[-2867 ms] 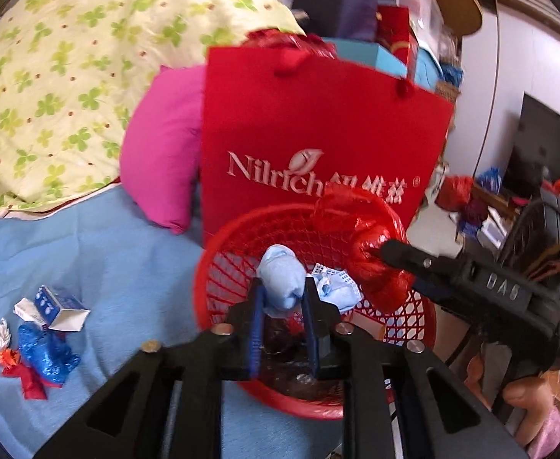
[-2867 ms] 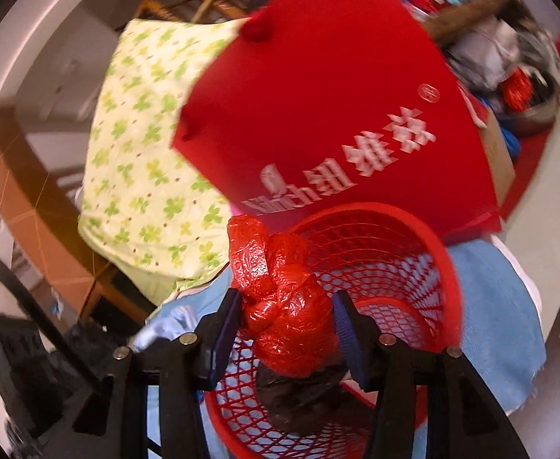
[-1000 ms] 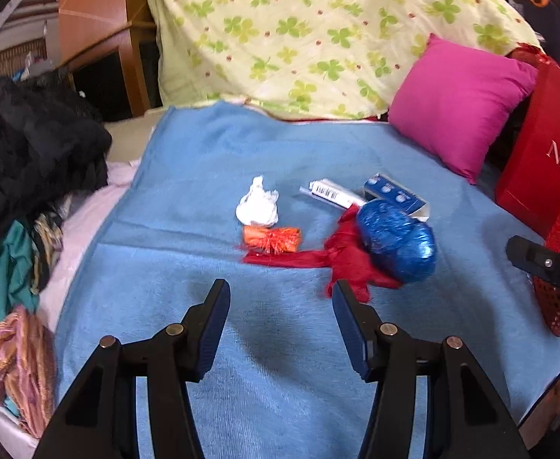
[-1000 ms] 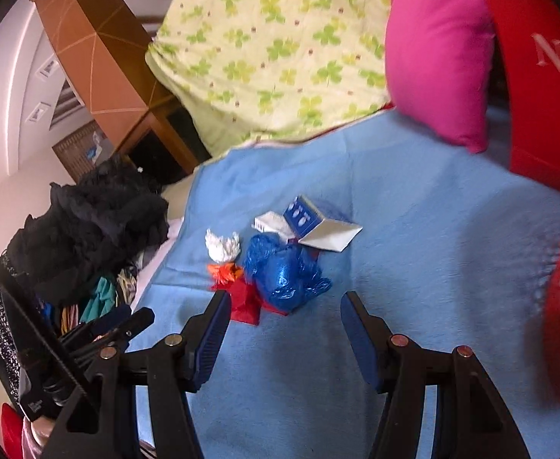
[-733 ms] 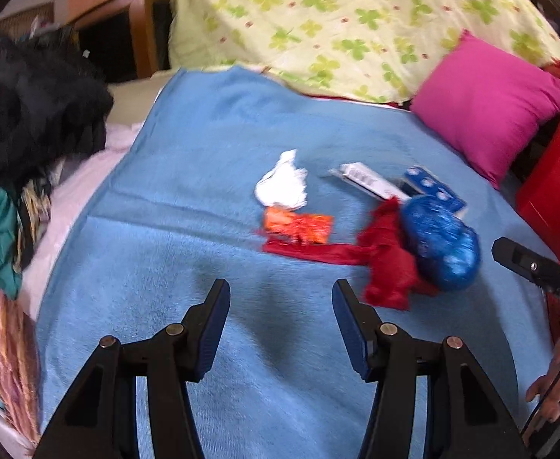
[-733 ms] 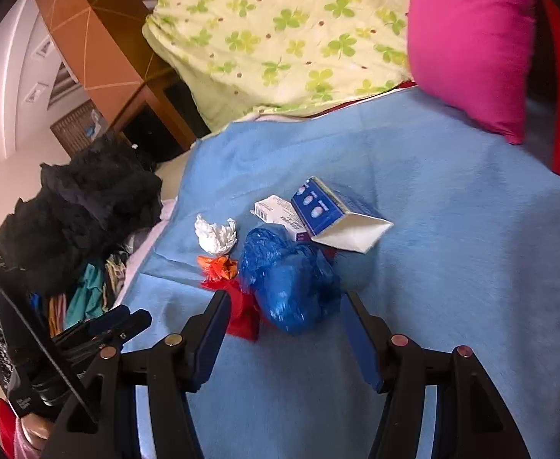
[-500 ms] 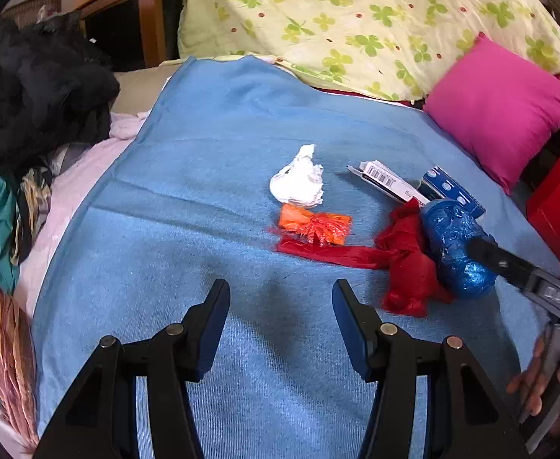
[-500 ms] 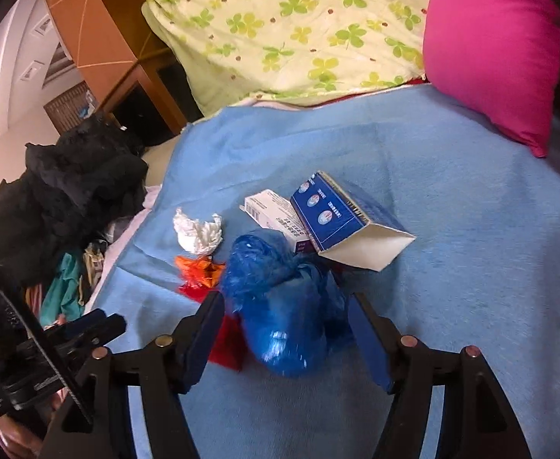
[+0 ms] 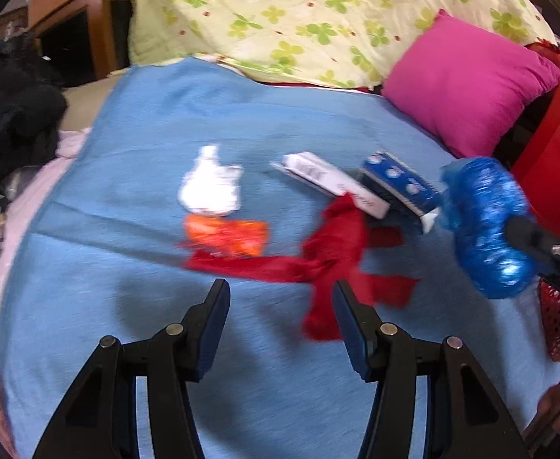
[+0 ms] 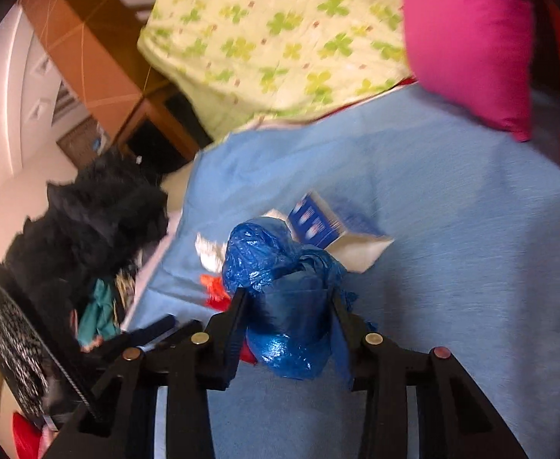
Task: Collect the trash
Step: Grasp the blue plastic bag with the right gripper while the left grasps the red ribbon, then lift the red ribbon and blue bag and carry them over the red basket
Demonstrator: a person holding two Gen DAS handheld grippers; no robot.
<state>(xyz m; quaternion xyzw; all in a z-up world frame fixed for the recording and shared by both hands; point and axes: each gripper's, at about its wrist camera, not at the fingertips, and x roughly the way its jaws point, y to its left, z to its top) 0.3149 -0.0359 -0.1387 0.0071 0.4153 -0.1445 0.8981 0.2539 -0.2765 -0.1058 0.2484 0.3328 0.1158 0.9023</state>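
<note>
A crumpled blue plastic bag (image 10: 280, 275) sits between the fingers of my right gripper (image 10: 288, 298), whose jaws are closing and press on both its sides. In the left wrist view the same blue bag (image 9: 482, 225) hangs at the right of the trash pile. On the blue blanket (image 9: 165, 114) lie a white tissue wad (image 9: 211, 187), an orange wrapper (image 9: 230, 235), a red crumpled strip (image 9: 329, 256), a white barcode box (image 9: 329, 181) and a blue carton (image 9: 398, 181). My left gripper (image 9: 280, 290) is open just short of the red strip, with nothing between its fingers.
A red mesh basket (image 9: 559, 321) shows at the right edge below a red paper bag (image 9: 555, 176). A pink pillow (image 9: 467, 84) and a clover-print quilt (image 9: 299, 11) lie behind. Dark clothes (image 9: 8, 103) are piled at the left, off the blanket.
My right gripper came onto the blue bag and shut on it; the bag now sits right of the pile. My left gripper moved closer to the red strip, still open.
</note>
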